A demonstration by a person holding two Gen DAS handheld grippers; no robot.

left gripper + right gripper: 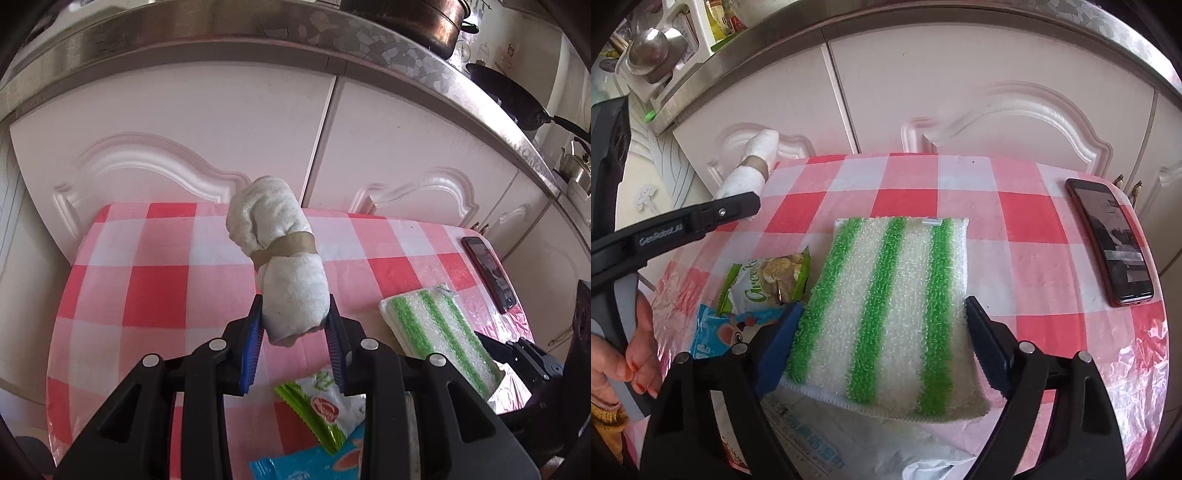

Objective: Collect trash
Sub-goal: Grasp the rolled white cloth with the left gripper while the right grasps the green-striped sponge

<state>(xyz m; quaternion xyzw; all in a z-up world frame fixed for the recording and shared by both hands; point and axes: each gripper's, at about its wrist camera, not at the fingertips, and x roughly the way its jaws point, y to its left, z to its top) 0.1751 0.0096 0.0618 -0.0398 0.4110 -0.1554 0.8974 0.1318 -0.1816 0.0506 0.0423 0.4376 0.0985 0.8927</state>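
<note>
The left gripper pinches the near end of a rolled white cloth bound with a tan band, holding it lifted above the red-and-white checked tablecloth. Under its jaws lie a green-and-white snack wrapper and a blue wrapper, side by side near the table's front edge. The right gripper has its jaws spread wide, one on each side of a green-striped sponge cloth that rests on a white plastic package; whether the pads press on it cannot be told. A dark phone lies well apart at the right edge. White cabinet doors stand behind the table. A hand grips the left tool's handle.
</note>
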